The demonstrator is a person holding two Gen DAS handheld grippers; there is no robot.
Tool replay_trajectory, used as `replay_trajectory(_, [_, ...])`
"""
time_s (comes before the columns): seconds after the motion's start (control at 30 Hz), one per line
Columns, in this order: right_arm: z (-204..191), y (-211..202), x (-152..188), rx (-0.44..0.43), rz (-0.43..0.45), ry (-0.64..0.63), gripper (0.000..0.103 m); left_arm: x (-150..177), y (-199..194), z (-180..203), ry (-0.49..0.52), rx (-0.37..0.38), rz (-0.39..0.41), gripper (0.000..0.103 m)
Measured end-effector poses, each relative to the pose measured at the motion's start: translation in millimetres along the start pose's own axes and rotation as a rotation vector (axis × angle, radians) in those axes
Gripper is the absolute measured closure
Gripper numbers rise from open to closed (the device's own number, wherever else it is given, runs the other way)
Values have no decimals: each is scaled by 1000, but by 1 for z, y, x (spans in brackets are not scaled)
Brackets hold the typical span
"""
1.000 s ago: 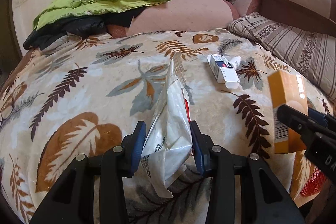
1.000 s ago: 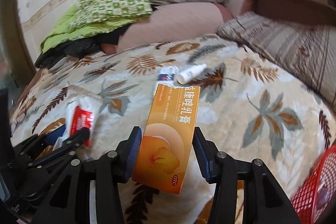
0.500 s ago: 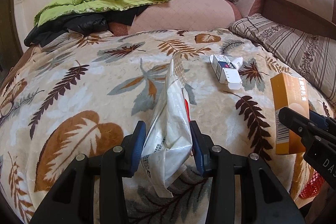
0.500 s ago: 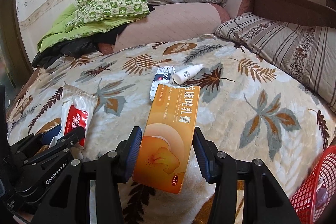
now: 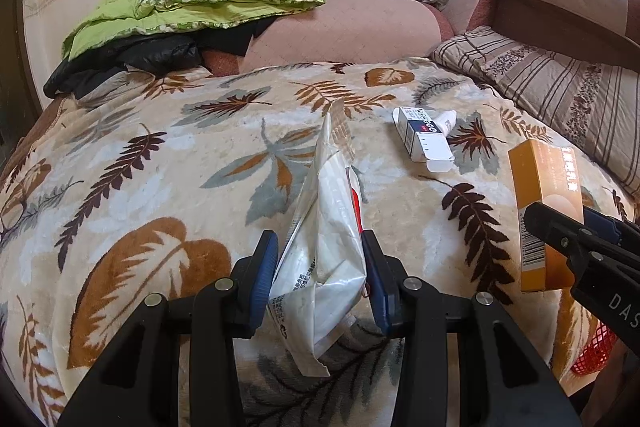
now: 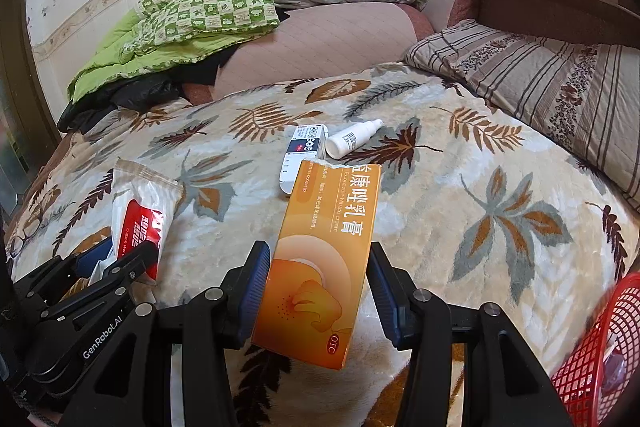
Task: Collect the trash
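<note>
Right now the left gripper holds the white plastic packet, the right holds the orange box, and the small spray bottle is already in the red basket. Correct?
Not quite. The spray bottle is not in the red basket; the right wrist view shows it lying on the leaf-print blanket beside a small white box. The rest is right.

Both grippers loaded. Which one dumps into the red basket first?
Right, likely. The right gripper, shut on the orange box, has the red basket at its lower right. The left gripper, holding the white wrapper, sits on the far side of the right one from it.
</note>
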State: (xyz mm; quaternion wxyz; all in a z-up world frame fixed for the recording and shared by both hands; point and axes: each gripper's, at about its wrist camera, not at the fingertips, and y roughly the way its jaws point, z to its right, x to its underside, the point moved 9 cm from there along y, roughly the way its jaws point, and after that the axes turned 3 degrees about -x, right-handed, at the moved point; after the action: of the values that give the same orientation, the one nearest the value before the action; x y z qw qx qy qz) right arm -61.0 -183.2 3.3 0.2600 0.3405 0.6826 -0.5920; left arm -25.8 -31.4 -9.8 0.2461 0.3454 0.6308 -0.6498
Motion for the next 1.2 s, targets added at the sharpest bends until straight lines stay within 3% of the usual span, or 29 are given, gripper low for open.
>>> replay_trajectory(1.2, [13,-2,0,19,4,14,50,-2,-7,7,26,6,23,62])
